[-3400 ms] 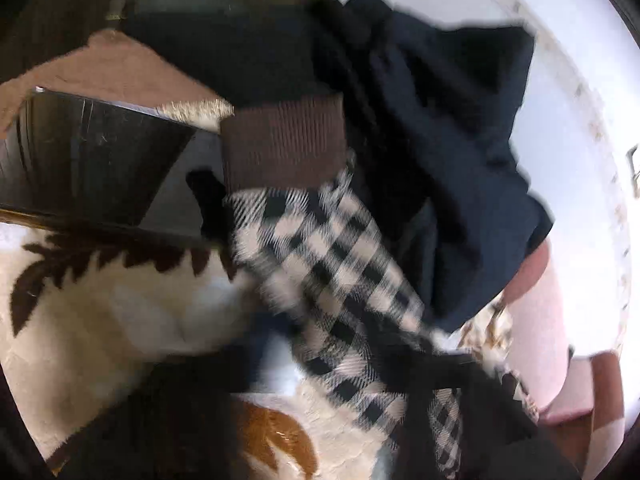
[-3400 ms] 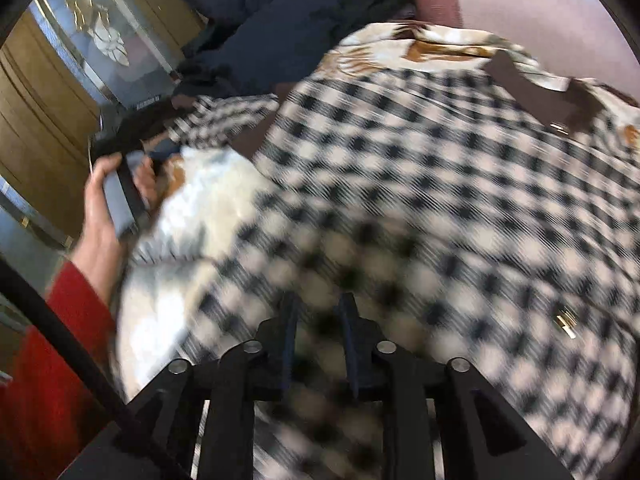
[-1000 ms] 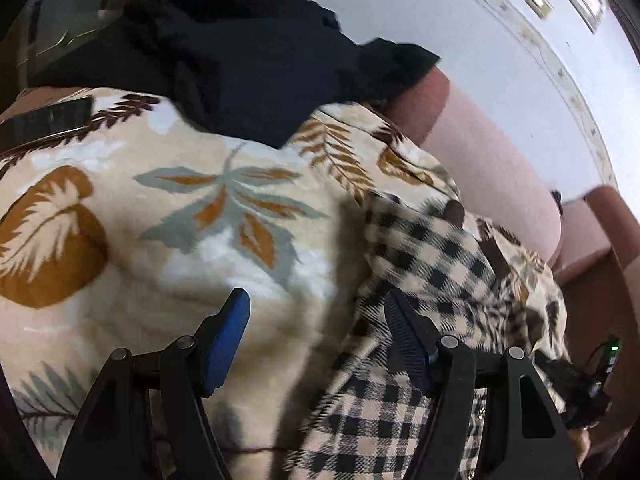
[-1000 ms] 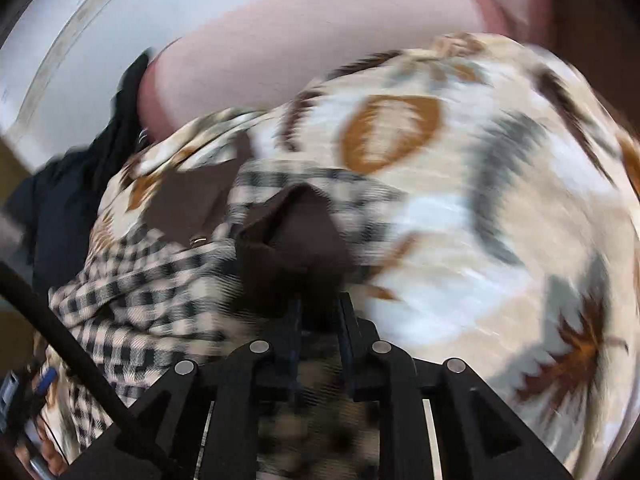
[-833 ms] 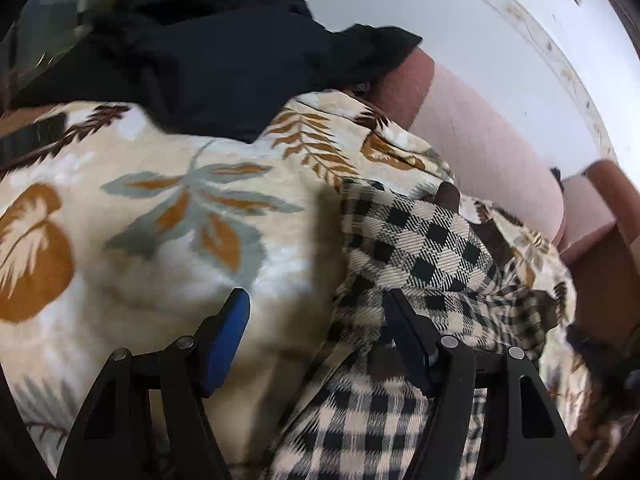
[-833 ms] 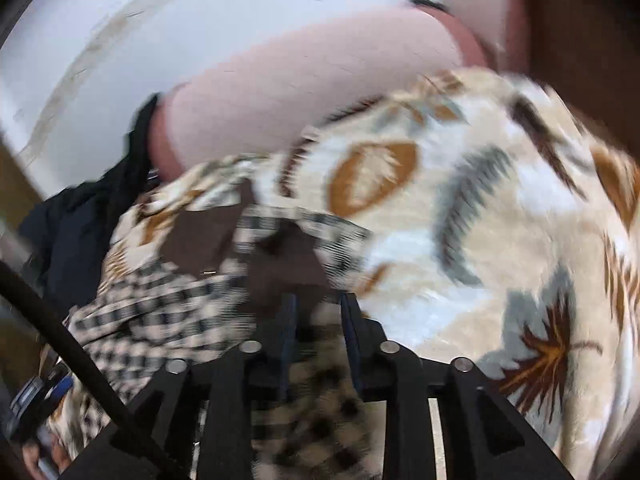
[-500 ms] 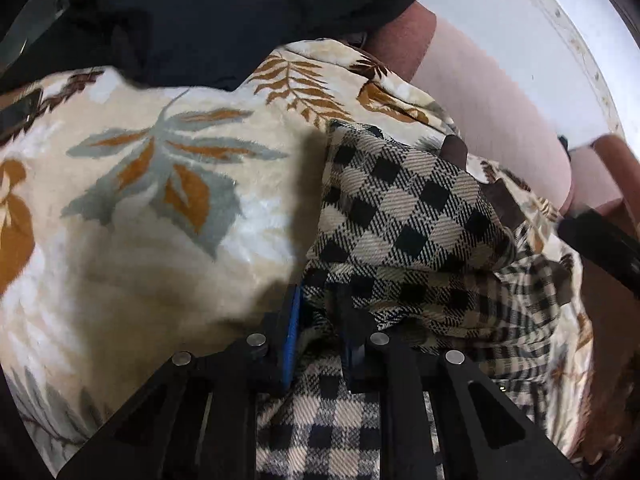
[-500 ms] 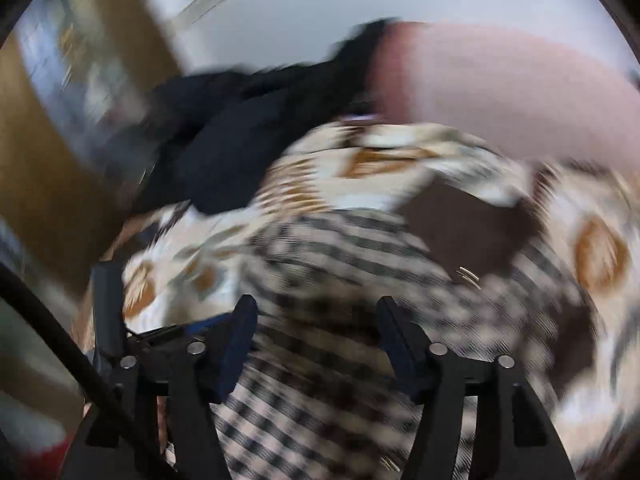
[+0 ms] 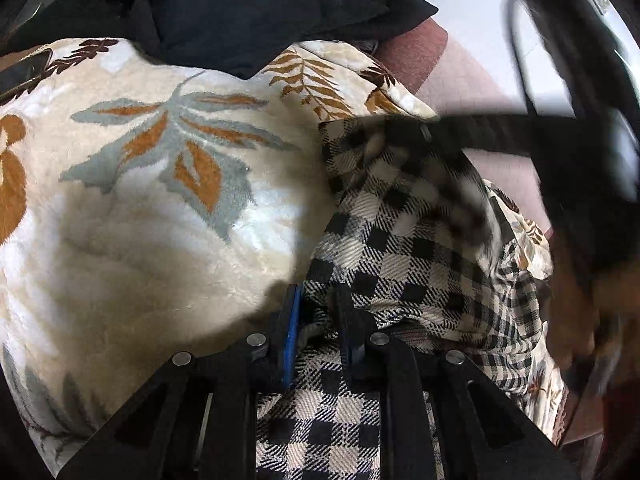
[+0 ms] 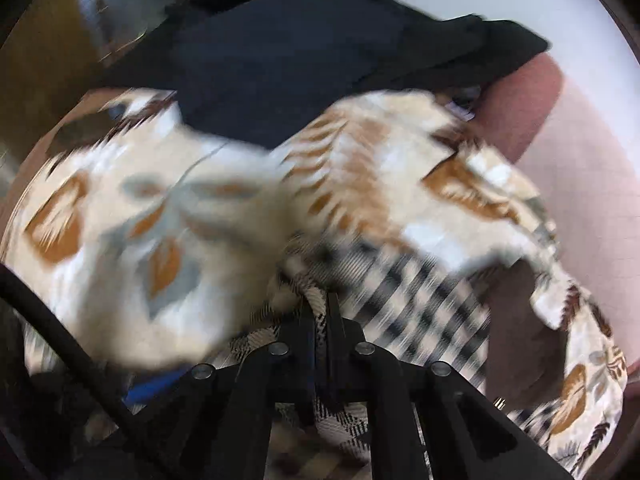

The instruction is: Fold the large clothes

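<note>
Left tongs (image 9: 318, 316): closed on a bunched edge of the checked garment (image 9: 400, 240), cloth pinched between the blue-lined fingers, just beside the leaf-print blanket (image 9: 140, 200).
Right tongs (image 10: 320, 316): shut tight on a narrow fold of the same checked cloth (this view is smeared, so I cannot tell which edge it is).
Where the garment is: lying on the blanket that covers the pink sofa (image 9: 472, 80), rumpled into several overlapping layers, its far part tilted up toward the backrest.
Done, as I judge it: both of my grips are set; some cloth already lies doubled over itself, but I see no flat, squared fold.
Left to do: spread the piece, bring the 2 held edges over together, smooth it, then fold again to a compact stack.
Also waiting: a dark garment (image 9: 240, 8) heaped at the far end of the sofa, unfolded (probably next).
Overall: early in the job, I think.
</note>
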{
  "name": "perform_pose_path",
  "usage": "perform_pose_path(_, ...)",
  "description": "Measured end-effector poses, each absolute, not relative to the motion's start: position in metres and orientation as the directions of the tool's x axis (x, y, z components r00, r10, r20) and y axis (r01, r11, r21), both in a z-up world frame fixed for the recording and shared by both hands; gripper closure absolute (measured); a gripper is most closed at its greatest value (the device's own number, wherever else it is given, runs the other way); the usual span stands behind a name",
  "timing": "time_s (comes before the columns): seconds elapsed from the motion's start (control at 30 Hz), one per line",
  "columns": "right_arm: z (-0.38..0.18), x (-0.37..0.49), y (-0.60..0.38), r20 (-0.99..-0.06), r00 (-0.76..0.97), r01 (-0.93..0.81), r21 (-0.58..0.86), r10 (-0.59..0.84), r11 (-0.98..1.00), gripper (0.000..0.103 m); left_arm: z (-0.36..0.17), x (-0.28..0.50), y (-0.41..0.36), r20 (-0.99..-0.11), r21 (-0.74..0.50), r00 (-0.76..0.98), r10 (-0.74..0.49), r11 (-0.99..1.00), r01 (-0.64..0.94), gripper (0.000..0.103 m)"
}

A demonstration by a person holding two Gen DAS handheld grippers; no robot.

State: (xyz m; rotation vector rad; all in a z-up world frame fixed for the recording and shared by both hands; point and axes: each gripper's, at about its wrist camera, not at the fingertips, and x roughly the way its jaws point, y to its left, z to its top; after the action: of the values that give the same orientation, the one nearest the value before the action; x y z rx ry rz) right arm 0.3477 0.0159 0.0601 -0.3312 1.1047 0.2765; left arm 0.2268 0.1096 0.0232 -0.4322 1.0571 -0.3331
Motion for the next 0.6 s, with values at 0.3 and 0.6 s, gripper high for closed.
perform_pose_path(0.3, 0.008, 0.389, 0.038, -0.913, 0.407, -0.347, -0.170, -0.015, 0.923, 0.096, 0.018, 0.234, 0.115, -0.764, -0.510, 0.440, -0.472, 0.859, 0.037, 0.086)
perform_pose_path(0.6, 0.114, 0.334, -0.075, -0.833, 0.549, -0.184, -0.041, 0.068, 0.982, 0.052, 0.036, 0.228, 0.115, -0.777, -0.462, 0.452, -0.439, 0.885, 0.066, 0.083)
